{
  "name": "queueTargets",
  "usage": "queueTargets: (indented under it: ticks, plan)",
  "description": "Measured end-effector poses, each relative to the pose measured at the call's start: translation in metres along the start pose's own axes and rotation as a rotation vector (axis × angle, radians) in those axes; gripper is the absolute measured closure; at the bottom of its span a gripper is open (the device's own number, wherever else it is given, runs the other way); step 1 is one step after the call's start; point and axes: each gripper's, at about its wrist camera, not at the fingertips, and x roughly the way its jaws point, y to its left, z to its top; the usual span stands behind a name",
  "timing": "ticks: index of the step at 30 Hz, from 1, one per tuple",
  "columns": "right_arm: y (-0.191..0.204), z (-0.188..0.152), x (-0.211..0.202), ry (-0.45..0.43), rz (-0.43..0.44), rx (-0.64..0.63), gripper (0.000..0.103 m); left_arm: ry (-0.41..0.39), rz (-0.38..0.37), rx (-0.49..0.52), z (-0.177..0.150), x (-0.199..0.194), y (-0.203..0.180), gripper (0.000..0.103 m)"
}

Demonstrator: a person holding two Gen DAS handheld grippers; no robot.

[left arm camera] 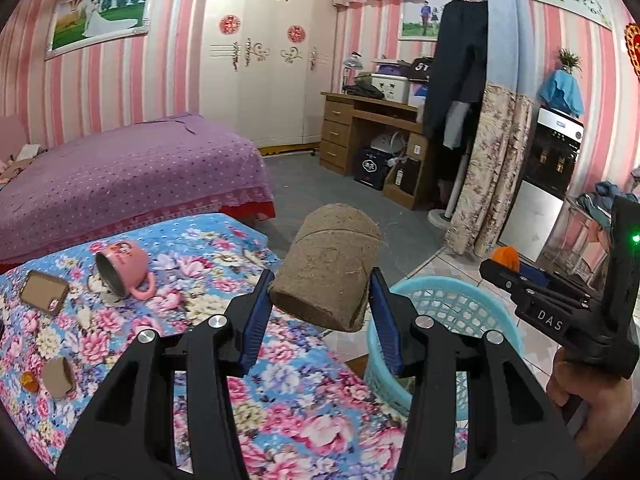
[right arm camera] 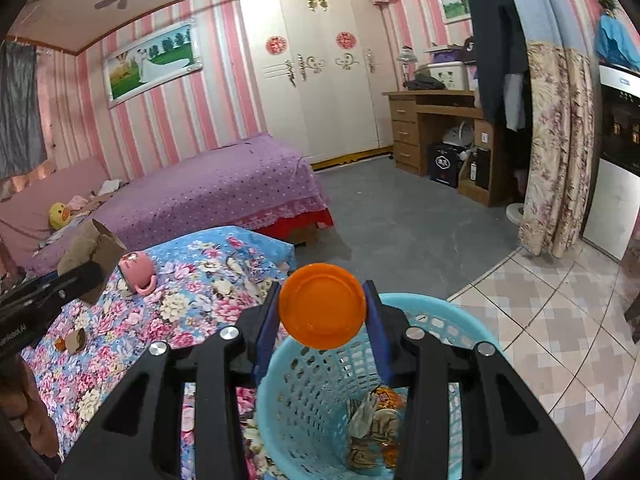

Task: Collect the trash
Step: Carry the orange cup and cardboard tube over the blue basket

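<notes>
My left gripper (left arm camera: 320, 300) is shut on a brown cardboard tube (left arm camera: 330, 266) and holds it above the edge of the floral-covered table (left arm camera: 280, 392), just left of the light blue trash basket (left arm camera: 448, 304). My right gripper (right arm camera: 322, 312) is shut on an orange plastic lid (right arm camera: 322, 306) and holds it over the far rim of the basket (right arm camera: 296, 396). The basket holds wrappers and crumpled paper (right arm camera: 374, 420). The tube and left gripper show at the left of the right wrist view (right arm camera: 90, 254). The right gripper shows at the right of the left wrist view (left arm camera: 506, 270).
On the table lie a tipped pink mug (left arm camera: 122, 266), a phone in a brown case (left arm camera: 44, 292), a small cardboard piece (left arm camera: 58, 378) and an orange scrap (left arm camera: 29, 380). A purple bed (left arm camera: 120, 176) stands behind, and a wooden desk (left arm camera: 372, 136) and water dispenser (left arm camera: 552, 168) beyond.
</notes>
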Motion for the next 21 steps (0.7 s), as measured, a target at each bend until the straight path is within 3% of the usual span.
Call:
queueTargets:
  ticks: [9,11,12,21]
  plan:
    - [-0.013,-0.002,-0.001,0.011,-0.004,0.013,0.062,0.028,-0.055,0.015,-0.001,0.022,-0.027,0.056]
    - [-0.014,-0.001,-0.002,0.000,-0.035,0.010,0.050,0.036,-0.071,0.018,0.000,0.029,-0.035,0.056]
    - [-0.016,-0.001,-0.003,-0.011,-0.040,0.022,0.038,0.037,-0.078,0.025,0.000,0.031,-0.040,0.056]
    - [-0.053,0.003,-0.020,-0.112,-0.133,0.179,0.033,0.054,-0.134,0.041,0.001,0.044,-0.066,0.054]
